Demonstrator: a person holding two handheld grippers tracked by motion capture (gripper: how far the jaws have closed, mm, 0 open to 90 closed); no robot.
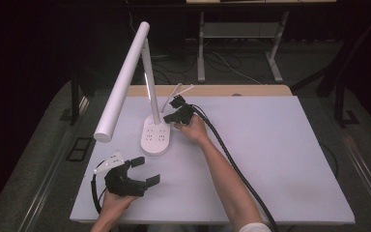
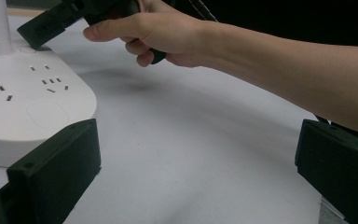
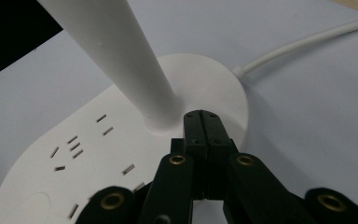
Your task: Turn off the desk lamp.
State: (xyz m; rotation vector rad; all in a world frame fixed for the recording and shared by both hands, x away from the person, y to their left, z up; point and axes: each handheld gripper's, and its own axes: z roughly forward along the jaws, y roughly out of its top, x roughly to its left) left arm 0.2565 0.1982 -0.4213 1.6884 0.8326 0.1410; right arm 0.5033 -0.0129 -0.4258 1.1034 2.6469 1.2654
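Note:
A white desk lamp stands on the table, its oval base (image 1: 154, 137) dotted with socket slots, a thin stem (image 1: 148, 82) rising from it, and a long tube head (image 1: 123, 79) reaching toward the front left. My right gripper (image 3: 204, 117) is shut with nothing between its jaws. Its tips sit at the base (image 3: 121, 154) right beside the foot of the stem (image 3: 116, 51); touching or just above, I cannot tell. In the high view the right gripper (image 1: 168, 118) is at the base's back right. My left gripper (image 1: 147, 170) rests open near the front left of the table, its jaws wide (image 2: 196, 158) and empty.
The lamp's white cable (image 3: 303, 44) runs off the back of the base. A black cable (image 1: 232, 159) trails along the person's right forearm (image 2: 284, 60). The white table top (image 1: 280, 159) lies bare on the right. The lamp base (image 2: 28, 102) is close to the left gripper's left jaw.

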